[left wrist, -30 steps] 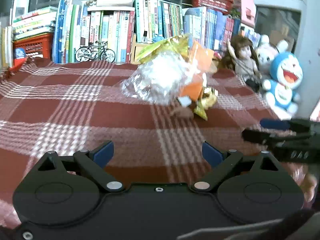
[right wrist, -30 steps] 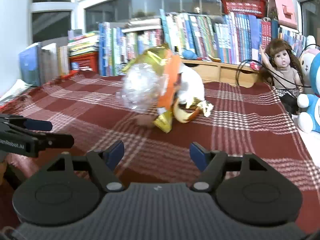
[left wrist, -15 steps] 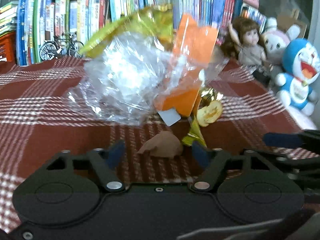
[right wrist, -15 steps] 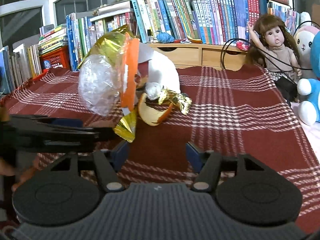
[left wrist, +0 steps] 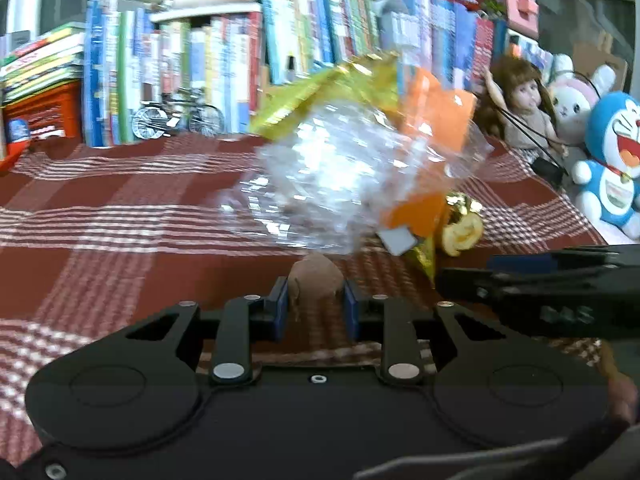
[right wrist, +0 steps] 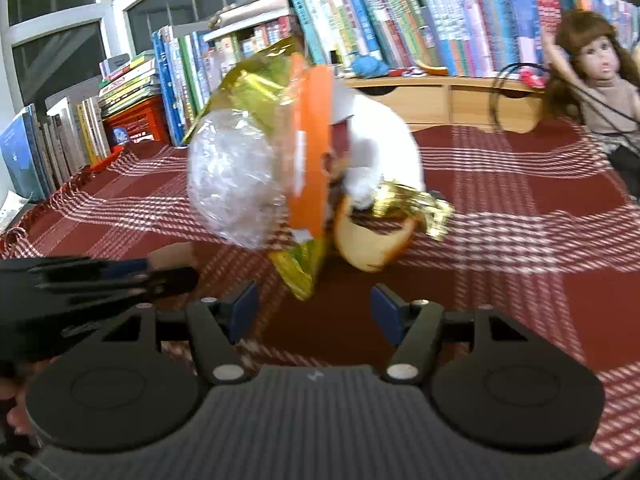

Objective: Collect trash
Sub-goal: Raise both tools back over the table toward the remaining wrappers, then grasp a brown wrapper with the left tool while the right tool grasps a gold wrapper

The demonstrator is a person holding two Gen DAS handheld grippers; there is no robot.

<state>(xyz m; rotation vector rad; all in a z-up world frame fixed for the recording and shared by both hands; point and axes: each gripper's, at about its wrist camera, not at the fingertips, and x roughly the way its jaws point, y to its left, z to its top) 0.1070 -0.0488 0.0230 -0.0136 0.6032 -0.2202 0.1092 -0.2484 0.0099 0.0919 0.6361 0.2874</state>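
Observation:
A heap of trash lies on the red plaid cloth (left wrist: 100,220): a crumpled clear plastic bag (left wrist: 332,184), an orange wrapper (left wrist: 432,120), gold foil (left wrist: 340,84) and a piece of orange peel (left wrist: 462,234). My left gripper (left wrist: 314,304) is shut on a brown scrap (left wrist: 316,280) just in front of the bag. In the right wrist view the same clear plastic bag (right wrist: 236,188), orange wrapper (right wrist: 312,152), peel (right wrist: 372,240) and white paper (right wrist: 376,140) sit ahead. My right gripper (right wrist: 314,308) is open, with a gold foil tip (right wrist: 300,272) just beyond its fingers.
Rows of books (left wrist: 240,52) and a small model bicycle (left wrist: 176,118) line the back. A doll (left wrist: 516,104) and plush toys (left wrist: 612,160) stand at the right edge. A red crate (left wrist: 40,112) sits back left. The other gripper (left wrist: 540,284) reaches in from the right.
My left gripper moved up to the heap and shut on the brown scrap. My right gripper also came closer to the heap and stayed open.

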